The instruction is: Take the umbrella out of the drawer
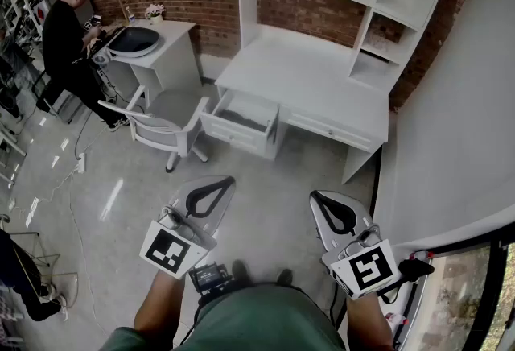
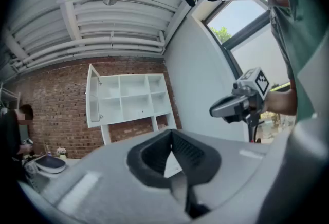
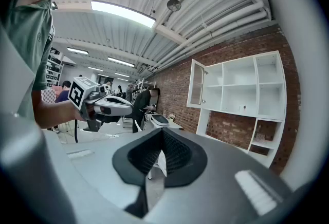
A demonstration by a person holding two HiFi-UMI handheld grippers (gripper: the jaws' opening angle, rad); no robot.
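Only the head view takes in the floor and the drawer. It is pulled out from the left end of the white counter, with a white swivel chair just beside it. A grey shape lies along the drawer's bottom, too small to tell whether it is the umbrella.

The left tool and the right tool are held low at the person's front, side by side and apart. Both point toward the counter and are well apart from the drawer across bare floor.

The left gripper view shows the left tool with its jaws closed tip to tip and nothing between them. Beyond it are the shelf unit against the brick wall, the ribbed ceiling, and the right tool in the person's hand.

The right gripper view shows the right tool likewise closed and empty, and the left tool off to its side. It alone shows the long room with a ceiling light. Neither gripper view shows the drawer.

A person in black stands at a small counter far to the left.
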